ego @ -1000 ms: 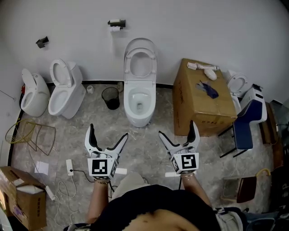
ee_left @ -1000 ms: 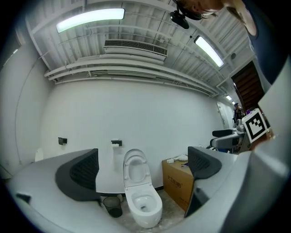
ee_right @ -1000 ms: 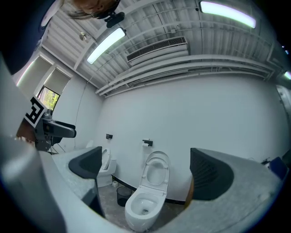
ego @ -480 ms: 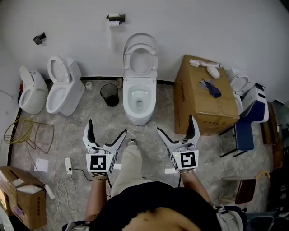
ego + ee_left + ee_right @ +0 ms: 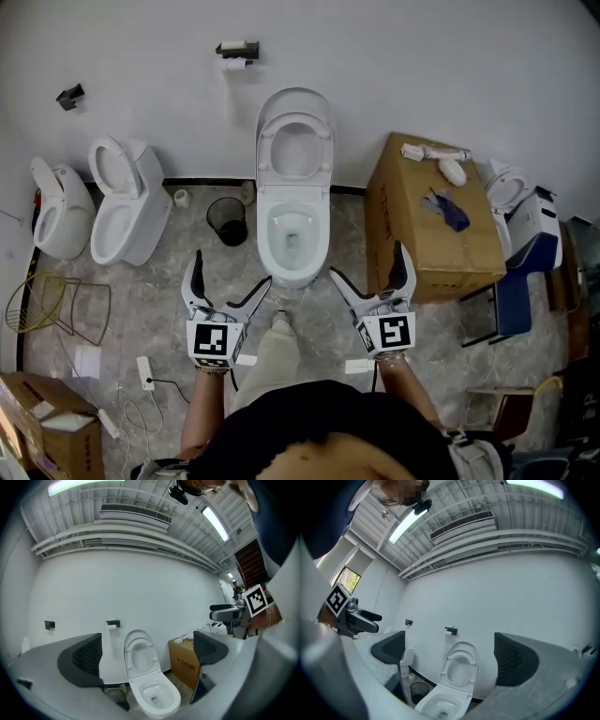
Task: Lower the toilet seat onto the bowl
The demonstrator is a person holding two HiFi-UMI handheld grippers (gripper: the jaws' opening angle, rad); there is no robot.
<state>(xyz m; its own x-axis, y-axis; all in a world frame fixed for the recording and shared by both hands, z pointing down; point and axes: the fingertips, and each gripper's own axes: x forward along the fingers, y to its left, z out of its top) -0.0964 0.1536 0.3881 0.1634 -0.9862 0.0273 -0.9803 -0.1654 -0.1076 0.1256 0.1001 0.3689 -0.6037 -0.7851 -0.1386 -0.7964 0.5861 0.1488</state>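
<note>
Toilet seat (image 5: 294,142) upright against the wall above the bowl (image 5: 293,230), left gripper (image 5: 225,287) and right gripper (image 5: 368,274) held before it, jaws spread, empty.

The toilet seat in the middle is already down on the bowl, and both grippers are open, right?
Not quite. The toilet seat is up, standing upright behind the bowl, not down on it; the head view shows this. The left gripper and the right gripper are indeed open.
</note>
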